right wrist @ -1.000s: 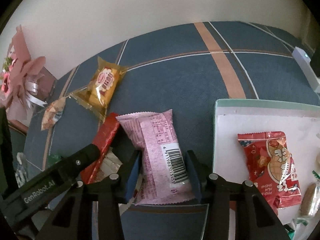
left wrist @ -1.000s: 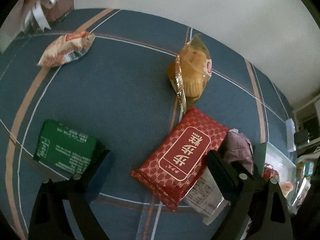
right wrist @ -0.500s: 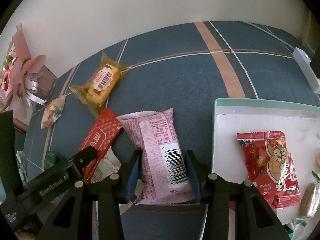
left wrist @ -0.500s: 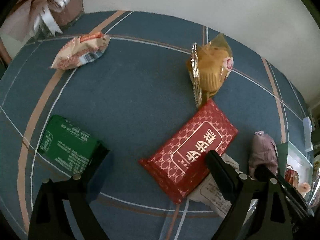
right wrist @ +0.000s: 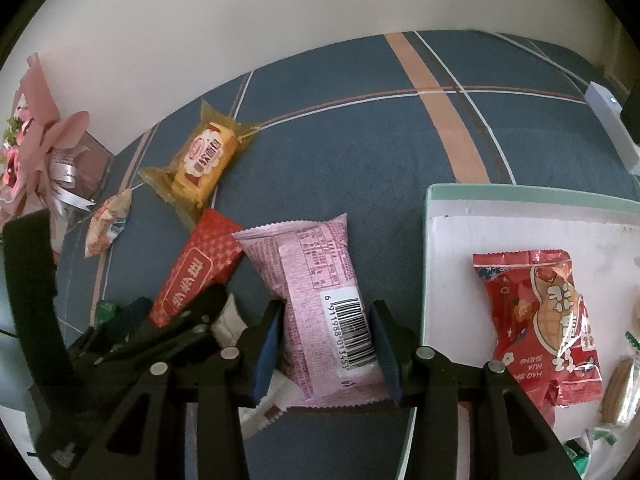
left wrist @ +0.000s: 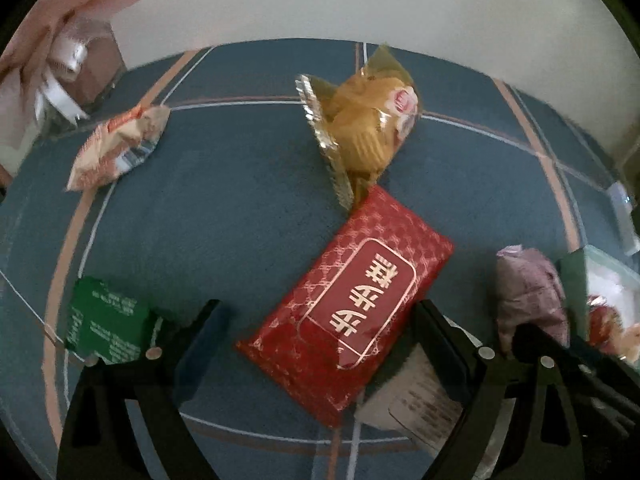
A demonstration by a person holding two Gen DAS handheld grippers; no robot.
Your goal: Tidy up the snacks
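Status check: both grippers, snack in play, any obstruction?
Right gripper shut on pink packet. Left gripper open over red packet. White tray alongside, nothing blocking.

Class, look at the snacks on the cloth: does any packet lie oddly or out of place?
Yes. The red packet lies askew across a white wrapper, half covering it, and its far corner touches the yellow cake packet. Nothing looks torn or spilled.

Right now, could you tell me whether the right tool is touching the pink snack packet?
Touching: the right wrist view shows the right tool with both pads pressed against the sides of the pink snack packet.
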